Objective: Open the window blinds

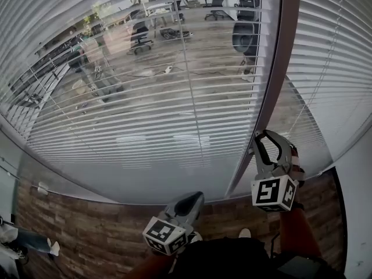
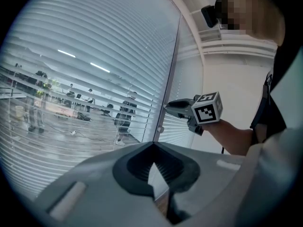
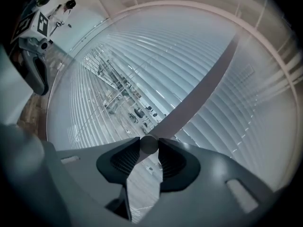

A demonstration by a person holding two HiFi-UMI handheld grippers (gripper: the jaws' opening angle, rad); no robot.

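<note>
White horizontal blinds (image 1: 145, 115); knob (image 3: 148, 144) between right jaws

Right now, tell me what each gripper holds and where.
Right gripper pinches the round knob by its sides, between the jaw tips. Left gripper is shut, empty.

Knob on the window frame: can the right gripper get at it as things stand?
Likely yes. The knob shows right between the jaw tips of the right gripper, with nothing in front of it. Whether they already pinch it is unclear.
</note>
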